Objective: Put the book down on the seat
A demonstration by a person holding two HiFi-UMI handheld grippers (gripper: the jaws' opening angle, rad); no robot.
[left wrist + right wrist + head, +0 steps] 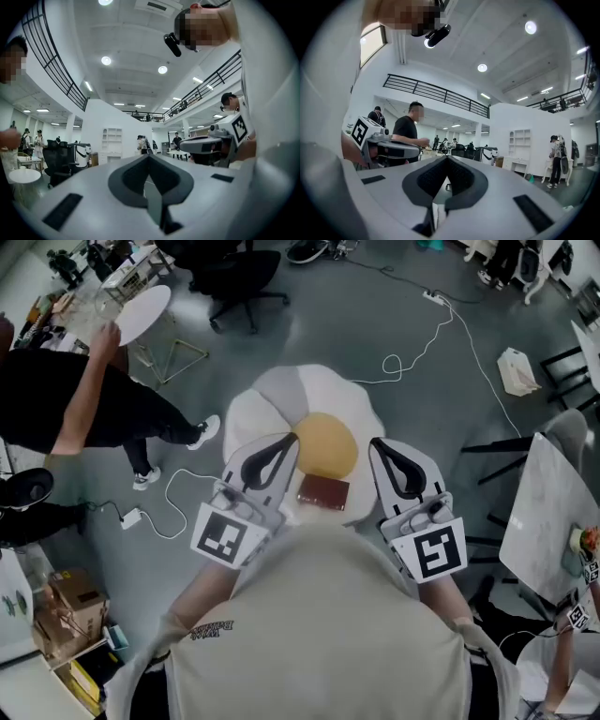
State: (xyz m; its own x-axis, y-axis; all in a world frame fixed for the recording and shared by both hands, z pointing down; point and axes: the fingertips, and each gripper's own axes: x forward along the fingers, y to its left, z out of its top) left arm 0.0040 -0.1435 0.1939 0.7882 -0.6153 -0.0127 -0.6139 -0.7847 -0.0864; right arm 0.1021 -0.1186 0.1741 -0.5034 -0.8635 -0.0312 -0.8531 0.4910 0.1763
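Book (323,491), maroon, lying flat on the seat (253,418), a white cushion shaped like a fried egg. It sits at 6 o'clock of the yellow yolk pad (326,444), just at that pad's edge. Neither tool touches it.

Left gripper (288,441): at 9 o'clock of the book, held close before the person's chest, with its marker cube (225,535) nearest the body. In the left gripper view its own jaws lie together, the tips meeting with nothing between them (149,155). That view looks out level across the hall rather than down at the seat.

Right gripper (378,443): at 3 o'clock of the book, mirroring the left, with its marker cube (433,554) toward the body. In the right gripper view its jaws are likewise pressed together on nothing (446,157), and it too points level.

The two tools stand side by side and well apart, tips toward 12 o'clock, with the book between them in the head view. Each appears in the other's camera: the right at 3 o'clock (211,145), the left at 9 o'clock (379,145). The hands are mostly hidden behind the cubes and the beige shirt (328,634).

Surroundings: a person in black (75,409) at 10 o'clock beside a round white table (145,313), and a white cable (412,352) on the floor at 1 o'clock.
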